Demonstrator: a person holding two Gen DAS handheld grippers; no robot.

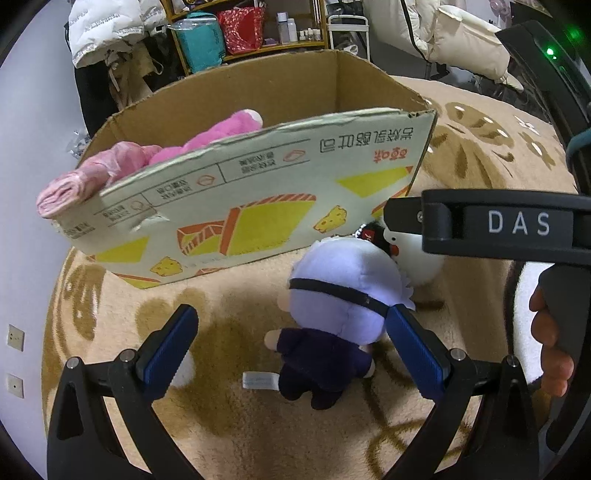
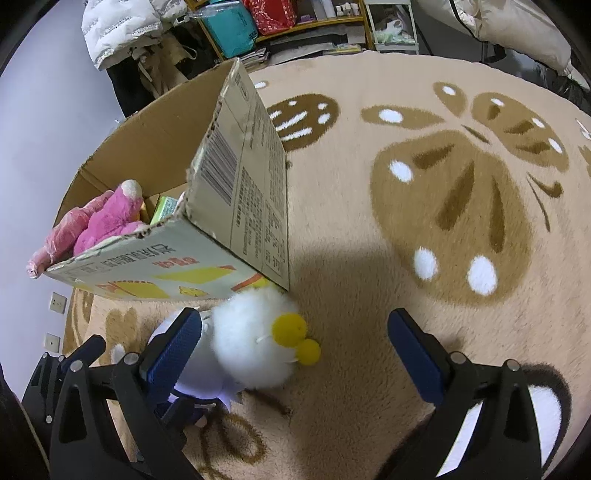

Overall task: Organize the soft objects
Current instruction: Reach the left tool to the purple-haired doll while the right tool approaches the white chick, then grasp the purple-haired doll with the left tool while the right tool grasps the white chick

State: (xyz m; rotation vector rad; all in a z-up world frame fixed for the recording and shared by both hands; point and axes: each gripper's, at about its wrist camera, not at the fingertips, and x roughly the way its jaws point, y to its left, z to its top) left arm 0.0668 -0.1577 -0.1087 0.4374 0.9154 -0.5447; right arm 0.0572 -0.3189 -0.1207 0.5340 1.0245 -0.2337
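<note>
A cardboard box point(image 1: 258, 199) stands on the beige rug, with a pink plush point(image 1: 221, 134) and a pink bundle point(image 1: 74, 188) inside. A doll with a lavender head and dark purple body point(image 1: 332, 321) lies on the rug before the box. My left gripper point(image 1: 291, 328) is open around it, the right finger point(image 1: 410, 339) touching its head. A white fluffy bird plush point(image 2: 255, 336) with yellow feet lies beside the doll point(image 2: 199, 373). My right gripper point(image 2: 295, 339) is open over it, and shows in the left wrist view as a black bar point(image 1: 498, 225).
The box point(image 2: 236, 206) stands left of centre on a round patterned rug point(image 2: 443, 192). Shelves with bags and bottles point(image 1: 251, 29), hanging jackets point(image 1: 96, 29) and a wall with sockets point(image 1: 14, 338) lie behind and left. A person's fingers point(image 1: 550, 347) hold the right gripper's handle.
</note>
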